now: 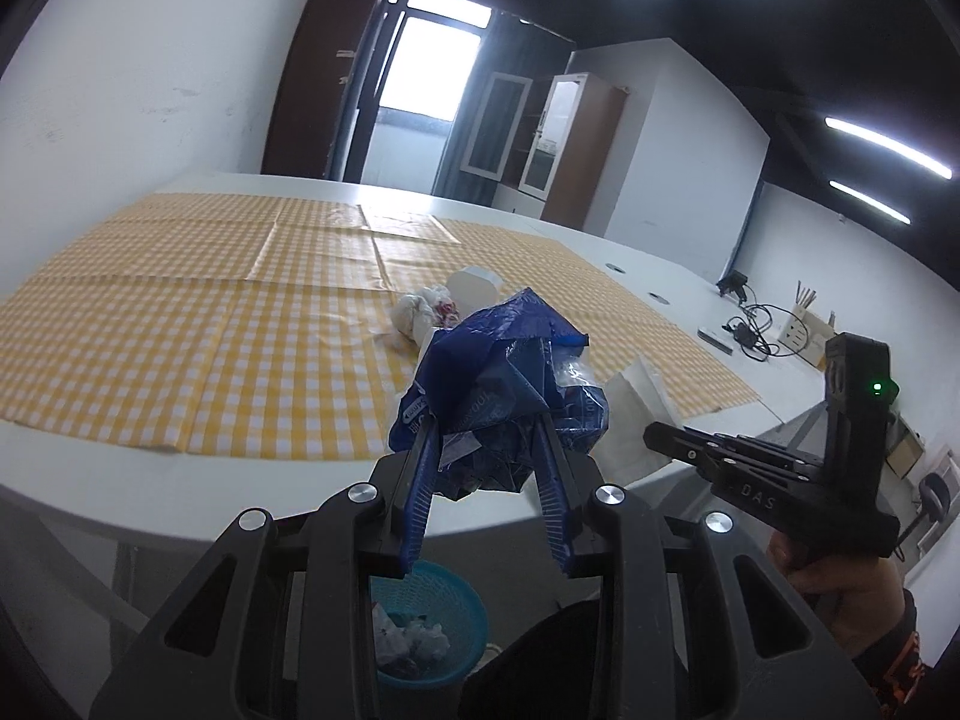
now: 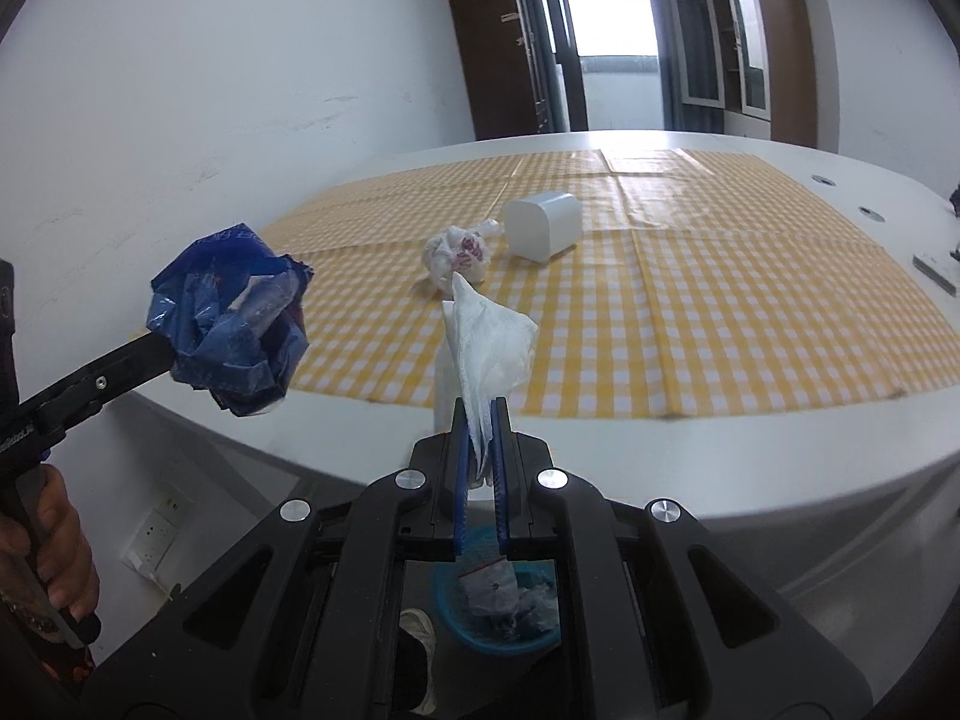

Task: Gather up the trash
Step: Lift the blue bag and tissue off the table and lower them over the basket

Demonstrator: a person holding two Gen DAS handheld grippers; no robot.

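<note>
covering most of the white table (image 2: pixel 750 480), the yellow checked cloth (image 2: pixel 720 300) bears a white container (image 2: pixel 543 225) and a knotted white bag (image 2: pixel 453 252), both not yet collected, while the teal basket (image 2: pixel 480 630) on the floor below already holds scraps. the left gripper (image 1: pixel 489 456) is clamped partway on a crumpled blue bag (image 1: pixel 498 384); the right gripper (image 2: pixel 480 450) pinches a white tissue (image 2: pixel 489 348), jaws nearly together.

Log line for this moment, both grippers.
left gripper: shut on blue wrapper | right gripper: shut on white tissue | teal basket: below
</note>
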